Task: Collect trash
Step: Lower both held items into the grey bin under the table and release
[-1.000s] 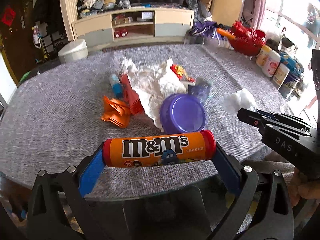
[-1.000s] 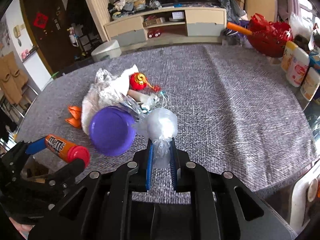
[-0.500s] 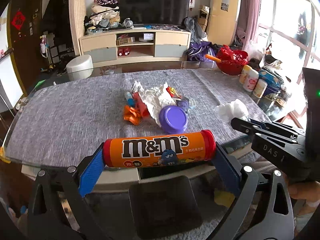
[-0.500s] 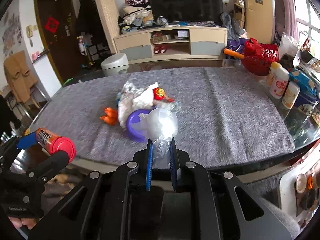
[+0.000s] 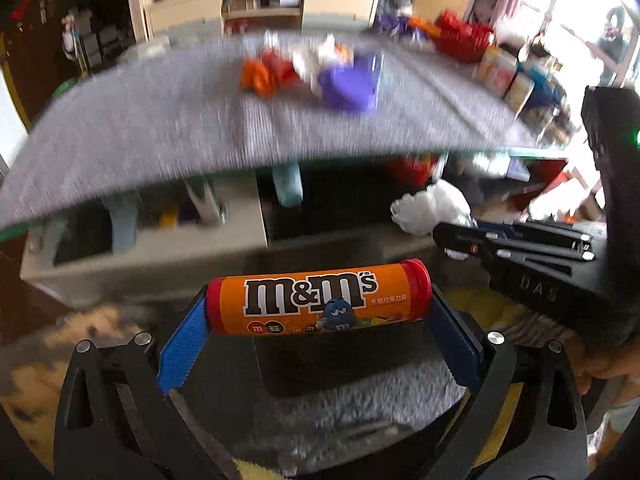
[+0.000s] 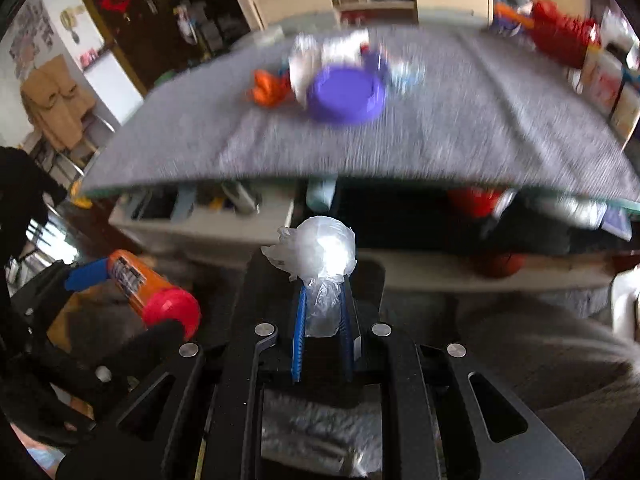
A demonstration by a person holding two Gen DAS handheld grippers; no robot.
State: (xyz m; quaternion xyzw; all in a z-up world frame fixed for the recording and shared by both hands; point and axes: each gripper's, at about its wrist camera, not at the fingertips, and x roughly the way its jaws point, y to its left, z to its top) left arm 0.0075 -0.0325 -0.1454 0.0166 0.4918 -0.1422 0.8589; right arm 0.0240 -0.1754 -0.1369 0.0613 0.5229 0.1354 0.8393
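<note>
The table (image 6: pixel 460 136) wears a grey, fuzzy cloth over its whole top, seen from below its near edge and blurred; a cluster of litter lies at about 12 o'clock on it in both views; nearest sits a purple bowl (image 6: pixel 346 98), upside down by its look; at its 9 o'clock lie orange plastic pieces (image 6: pixel 268 86), touching or just beside it; crumpled white paper (image 6: pixel 320 54) rests behind the bowl at its 11 o'clock; along the table's edge at 2 o'clock stand a red bag (image 6: pixel 560 36) and several pale canisters (image 5: pixel 508 78), too smeared to read.
</note>
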